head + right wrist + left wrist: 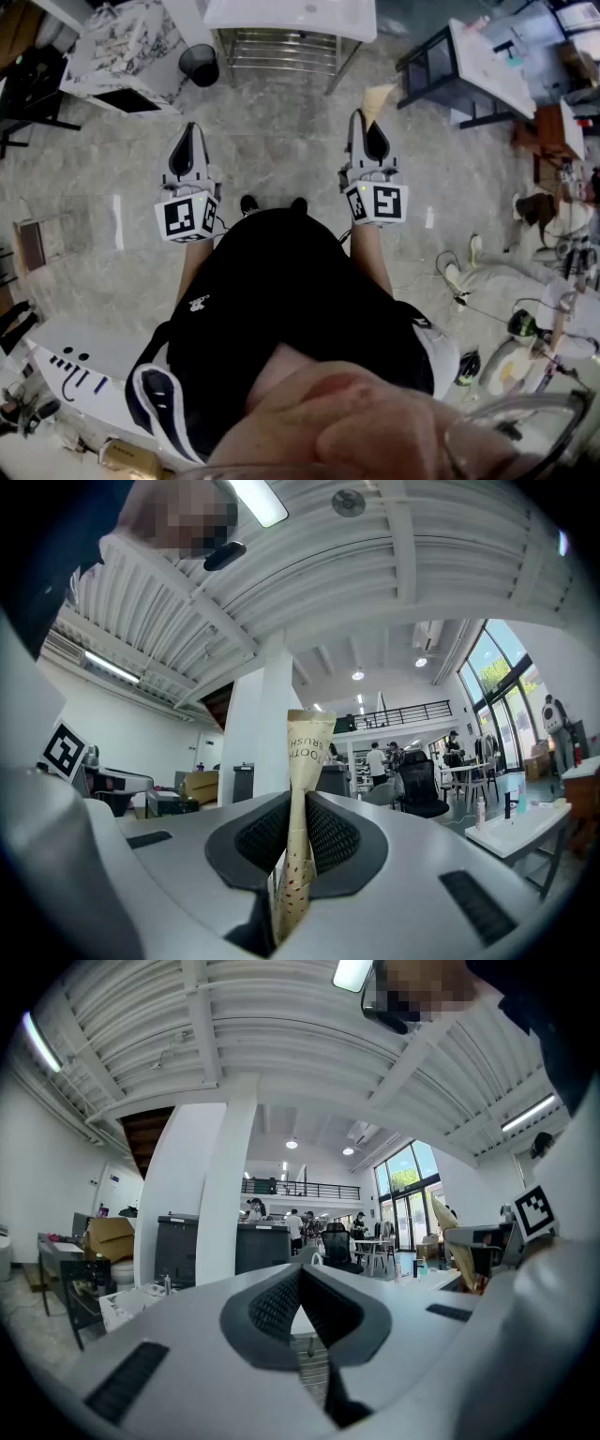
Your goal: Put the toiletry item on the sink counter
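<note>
My right gripper (367, 120) (298, 803) is shut on a beige paper toothbrush packet (306, 747), which stands upright between the pads. Its top end pokes out past the fingertips in the head view (378, 97). My left gripper (190, 133) (300, 1275) is shut, its pads meeting at the tips with nothing between them. Both grippers are held out in front of the person, pointing forward over the stone floor. The white sink counter (291, 17) stands ahead at the top of the head view, apart from both grippers, with a metal rack (281, 52) under it.
A black waste bin (199, 64) sits left of the sink, beside a marble-patterned unit (127, 47). A dark table (469, 70) stands ahead to the right. Cables and gear (534, 328) litter the floor at right. A white table (66, 361) lies at lower left.
</note>
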A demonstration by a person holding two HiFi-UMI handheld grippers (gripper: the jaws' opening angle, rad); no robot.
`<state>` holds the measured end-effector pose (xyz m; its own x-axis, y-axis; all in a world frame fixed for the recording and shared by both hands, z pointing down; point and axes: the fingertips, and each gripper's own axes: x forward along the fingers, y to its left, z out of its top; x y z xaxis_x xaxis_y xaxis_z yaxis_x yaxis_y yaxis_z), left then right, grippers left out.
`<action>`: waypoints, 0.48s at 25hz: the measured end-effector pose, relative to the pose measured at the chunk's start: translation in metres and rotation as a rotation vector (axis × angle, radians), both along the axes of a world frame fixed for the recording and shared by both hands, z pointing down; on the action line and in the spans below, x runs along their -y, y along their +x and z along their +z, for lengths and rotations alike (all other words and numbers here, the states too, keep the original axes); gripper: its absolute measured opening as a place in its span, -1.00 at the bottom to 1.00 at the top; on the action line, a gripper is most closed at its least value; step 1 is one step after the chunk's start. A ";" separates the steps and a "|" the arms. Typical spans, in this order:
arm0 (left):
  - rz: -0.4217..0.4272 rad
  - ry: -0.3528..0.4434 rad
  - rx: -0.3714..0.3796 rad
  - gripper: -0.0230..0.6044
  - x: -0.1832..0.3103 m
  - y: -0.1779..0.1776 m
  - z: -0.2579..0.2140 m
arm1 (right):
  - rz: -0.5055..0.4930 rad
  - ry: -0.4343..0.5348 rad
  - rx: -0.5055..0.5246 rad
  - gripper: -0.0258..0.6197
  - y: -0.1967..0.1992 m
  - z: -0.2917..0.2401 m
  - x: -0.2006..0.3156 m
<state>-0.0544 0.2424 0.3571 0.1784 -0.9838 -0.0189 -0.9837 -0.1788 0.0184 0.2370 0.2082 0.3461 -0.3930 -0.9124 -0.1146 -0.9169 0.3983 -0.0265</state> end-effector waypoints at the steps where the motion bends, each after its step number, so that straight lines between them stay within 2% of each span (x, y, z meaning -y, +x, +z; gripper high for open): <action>1: -0.003 -0.003 -0.002 -0.91 0.000 0.000 0.000 | -0.001 -0.002 -0.002 -0.74 0.000 0.001 0.001; 12: -0.005 -0.002 -0.006 -0.91 0.002 -0.003 0.005 | 0.004 -0.002 -0.005 -0.74 0.000 0.004 0.004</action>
